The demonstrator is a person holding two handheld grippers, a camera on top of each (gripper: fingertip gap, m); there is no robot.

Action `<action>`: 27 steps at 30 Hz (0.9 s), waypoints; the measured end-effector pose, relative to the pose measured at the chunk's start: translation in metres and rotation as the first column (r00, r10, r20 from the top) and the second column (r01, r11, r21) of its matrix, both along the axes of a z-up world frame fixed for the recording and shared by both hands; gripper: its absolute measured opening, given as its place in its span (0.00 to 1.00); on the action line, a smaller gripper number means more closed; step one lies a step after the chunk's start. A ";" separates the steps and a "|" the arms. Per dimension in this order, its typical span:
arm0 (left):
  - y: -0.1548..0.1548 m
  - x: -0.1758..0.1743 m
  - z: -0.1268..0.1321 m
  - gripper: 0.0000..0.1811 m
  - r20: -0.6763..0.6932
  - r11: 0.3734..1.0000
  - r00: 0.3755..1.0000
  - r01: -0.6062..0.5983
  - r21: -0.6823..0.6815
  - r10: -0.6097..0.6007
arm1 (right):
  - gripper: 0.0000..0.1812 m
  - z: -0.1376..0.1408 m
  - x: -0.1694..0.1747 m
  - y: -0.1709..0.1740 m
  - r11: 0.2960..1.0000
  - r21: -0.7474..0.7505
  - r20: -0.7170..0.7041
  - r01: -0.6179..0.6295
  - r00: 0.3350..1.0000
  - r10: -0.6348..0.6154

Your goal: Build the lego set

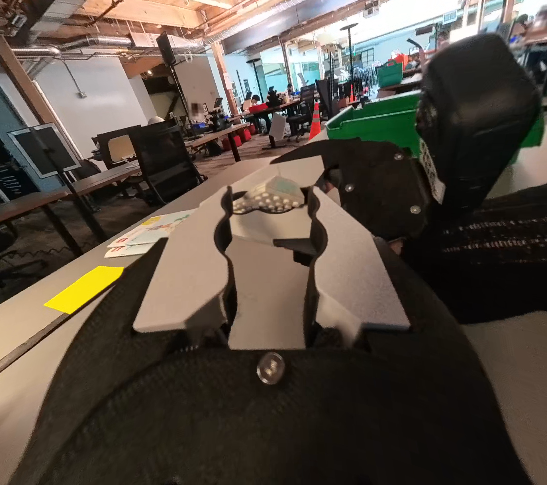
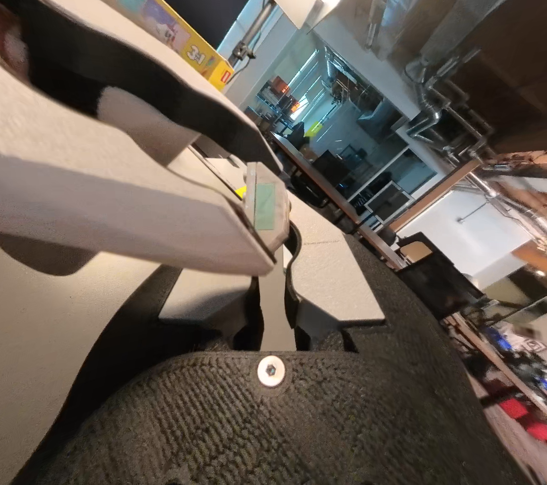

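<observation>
My left gripper (image 1: 269,194) is shut on a small pale brick piece (image 1: 273,198) with white studs and a pale green face, held at its grey fingertips above the table. My right gripper's black body (image 1: 381,189) comes in from the right, turned on its side, with one finger above the piece and one below. In the right wrist view the left gripper's grey fingers (image 2: 142,204) fill the left side and hold the piece (image 2: 265,201) edge-on. My right gripper (image 2: 276,257) has narrow jaws closing on the piece. Its left fingertip is hidden behind the left gripper.
On the grey table (image 1: 26,331) lie a yellow patch (image 1: 85,288) and instruction booklets (image 1: 148,234) to the left. A green bin (image 1: 376,121) stands at the back right. A yellow toy box (image 2: 154,15) stands on the table. An office chair (image 1: 165,160) and an orange cone (image 1: 315,121) are beyond it.
</observation>
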State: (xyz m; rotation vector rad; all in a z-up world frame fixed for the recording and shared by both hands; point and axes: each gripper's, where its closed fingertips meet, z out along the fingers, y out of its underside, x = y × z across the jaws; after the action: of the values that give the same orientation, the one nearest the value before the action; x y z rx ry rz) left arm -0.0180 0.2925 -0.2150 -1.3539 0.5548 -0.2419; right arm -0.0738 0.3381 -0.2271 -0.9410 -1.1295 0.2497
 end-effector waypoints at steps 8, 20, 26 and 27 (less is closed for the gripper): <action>-0.003 -0.012 0.010 0.29 0.078 0.999 0.997 -0.011 0.033 0.009 | 0.03 0.000 -0.002 -0.010 0.981 -0.132 -0.063 -0.139 0.989 0.131; 0.019 -0.020 -0.040 0.33 -0.568 0.949 0.761 -0.271 0.160 0.313 | 0.03 0.004 0.001 -0.006 0.471 -0.680 -0.522 -0.562 0.822 0.227; 0.017 -0.027 -0.028 0.32 -0.624 0.875 0.614 -0.322 0.361 0.483 | 0.02 0.008 0.000 -0.003 0.076 -0.667 -0.733 -0.741 0.672 0.108; 0.016 -0.025 -0.025 0.32 -0.633 0.866 0.591 -0.305 0.397 0.499 | 0.02 0.008 0.000 -0.001 0.029 -0.663 -0.744 -0.748 0.662 0.086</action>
State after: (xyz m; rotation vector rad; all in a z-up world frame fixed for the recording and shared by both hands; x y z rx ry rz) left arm -0.0426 0.3081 -0.2402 -1.2555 0.8721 0.7774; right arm -0.0739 0.3366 -0.2195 -1.4461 -0.5514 1.9393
